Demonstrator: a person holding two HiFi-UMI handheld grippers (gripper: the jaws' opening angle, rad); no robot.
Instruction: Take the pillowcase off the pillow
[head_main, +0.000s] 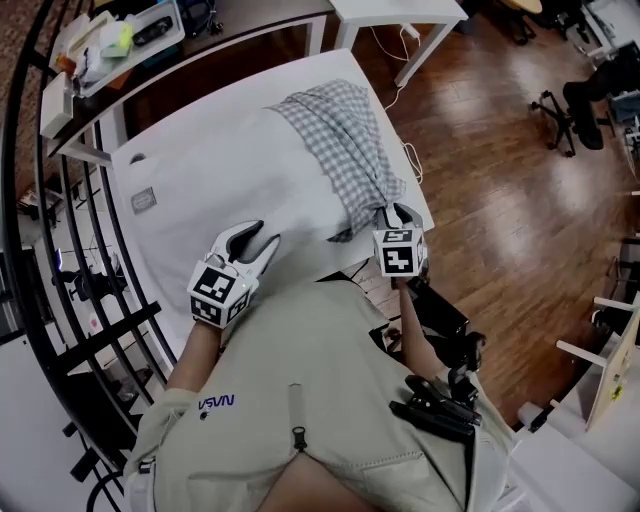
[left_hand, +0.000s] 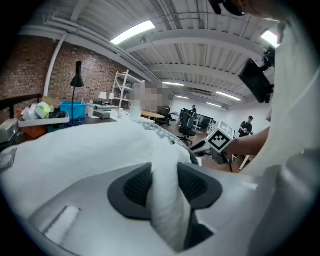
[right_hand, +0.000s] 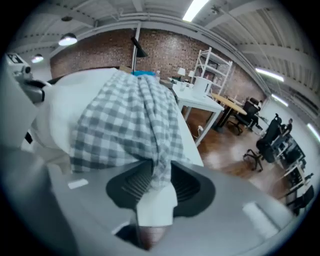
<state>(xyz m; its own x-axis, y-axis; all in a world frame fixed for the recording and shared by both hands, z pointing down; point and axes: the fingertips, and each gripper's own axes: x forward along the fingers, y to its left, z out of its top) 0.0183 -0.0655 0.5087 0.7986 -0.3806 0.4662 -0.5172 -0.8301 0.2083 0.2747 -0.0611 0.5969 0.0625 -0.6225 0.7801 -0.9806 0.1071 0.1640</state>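
A white pillow (head_main: 220, 190) lies on a white table (head_main: 140, 255), its far right end still inside a grey-and-white checked pillowcase (head_main: 345, 140). At the pillow's near edge is my left gripper (head_main: 258, 240). In the left gripper view its jaws (left_hand: 165, 182) stand apart, with a plump fold of the pillow (left_hand: 75, 150) lying loosely between the pads. My right gripper (head_main: 397, 212) sits at the table's right edge, where the pillowcase bunches to a point. In the right gripper view the gathered checked cloth (right_hand: 125, 120) runs between the parted jaws (right_hand: 160, 182), with a white flap behind it.
A desk with bins and clutter (head_main: 120, 40) stands behind the table, and a small white table (head_main: 400, 15) at the back right. A black metal rail (head_main: 60, 250) runs along the left. Wood floor (head_main: 500, 200) and office chairs (head_main: 580, 100) lie to the right.
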